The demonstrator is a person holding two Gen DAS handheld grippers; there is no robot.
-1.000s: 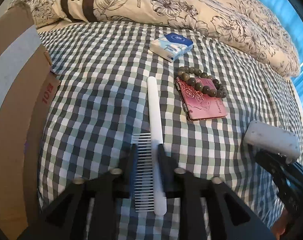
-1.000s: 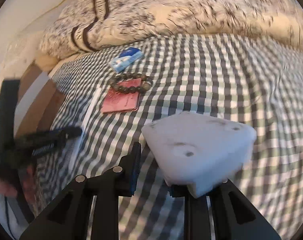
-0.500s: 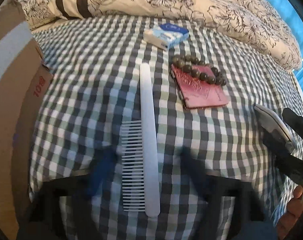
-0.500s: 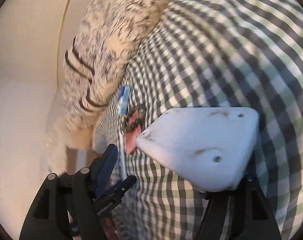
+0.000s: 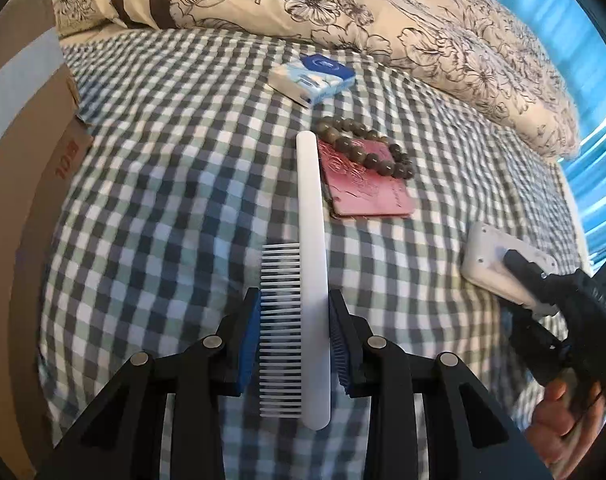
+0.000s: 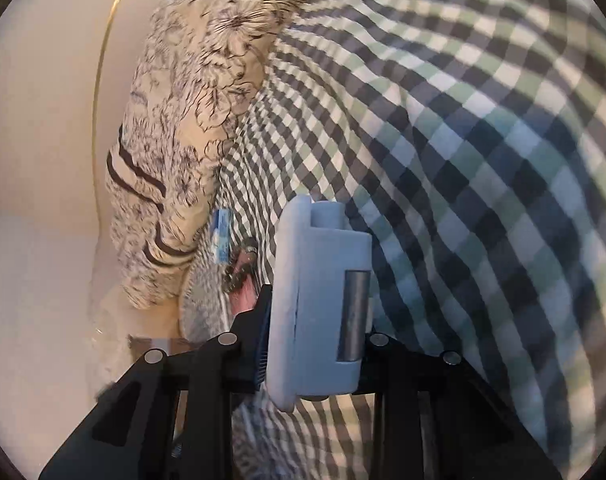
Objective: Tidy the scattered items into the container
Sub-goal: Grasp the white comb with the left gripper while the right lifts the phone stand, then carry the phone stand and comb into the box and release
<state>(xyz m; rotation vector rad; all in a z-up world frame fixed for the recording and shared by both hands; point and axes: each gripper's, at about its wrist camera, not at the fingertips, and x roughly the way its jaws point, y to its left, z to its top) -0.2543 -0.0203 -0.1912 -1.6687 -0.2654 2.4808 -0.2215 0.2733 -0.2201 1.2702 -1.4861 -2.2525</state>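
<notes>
A white comb point(image 5: 313, 264) lies lengthwise on the checked bedspread point(image 5: 175, 200), and my left gripper point(image 5: 295, 340) is shut on it, one blue pad on the teeth and one on the spine. Beyond it are a red booklet point(image 5: 367, 196), a bead bracelet point(image 5: 367, 148) resting on the booklet, and a blue-white tissue pack point(image 5: 313, 78). My right gripper point(image 6: 315, 344) is shut on a white plastic device point(image 6: 319, 308) held above the bed. The left wrist view shows that device point(image 5: 491, 264) at the right, with a hand point(image 5: 563, 420) behind the right gripper point(image 5: 543, 292).
A cardboard box point(image 5: 31, 160) stands open along the bed's left edge. A floral duvet point(image 5: 383, 20) is bunched across the far side. In the right wrist view the tissue pack point(image 6: 221, 240) and bracelet point(image 6: 241, 264) show small at the left, with a cream wall behind.
My left gripper opened wide half a second ago and has shut on the comb again. The right gripper has rolled over, so the white device now shows a different face.
</notes>
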